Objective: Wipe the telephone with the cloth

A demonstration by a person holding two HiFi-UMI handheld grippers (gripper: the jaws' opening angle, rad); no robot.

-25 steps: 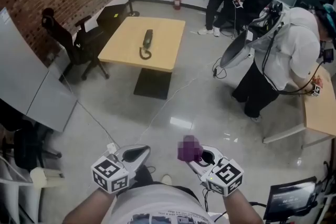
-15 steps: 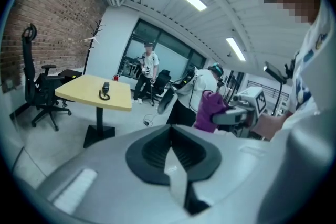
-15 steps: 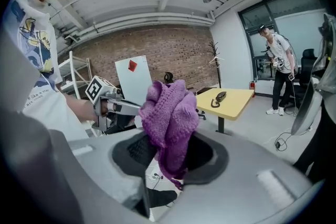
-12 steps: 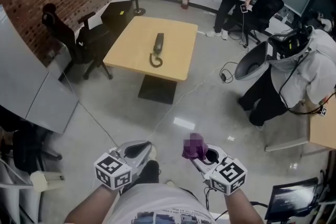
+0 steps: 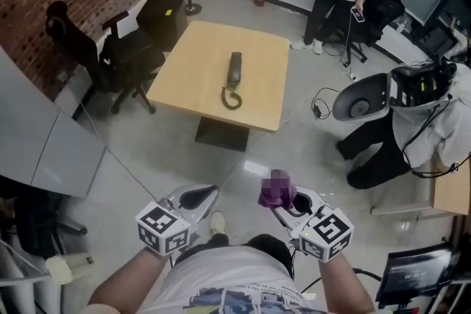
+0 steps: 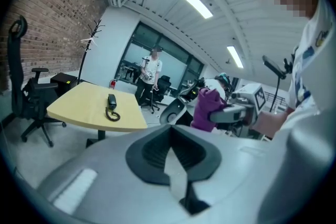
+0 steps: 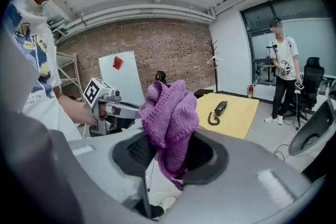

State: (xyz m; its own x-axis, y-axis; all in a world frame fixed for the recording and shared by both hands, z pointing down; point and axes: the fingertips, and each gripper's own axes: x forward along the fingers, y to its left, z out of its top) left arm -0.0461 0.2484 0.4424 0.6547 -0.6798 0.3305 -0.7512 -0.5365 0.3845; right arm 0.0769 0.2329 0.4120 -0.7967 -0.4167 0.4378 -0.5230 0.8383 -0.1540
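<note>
Purple knitted cloth (image 5: 277, 188) bunches up out of the right claw (image 5: 282, 201), whose jaws are clamped on it; the left claw (image 5: 204, 196) beside it has its jaws pressed together with nothing between them; both sit close to the person's body, well apart from the yellow wooden bench (image 5: 184, 66); the dark telephone (image 5: 233, 75) lies near the bench's middle, its coiled cord (image 5: 231, 98) curled at the near end; a black office chair (image 5: 121, 59) stands left of the bench.
</note>
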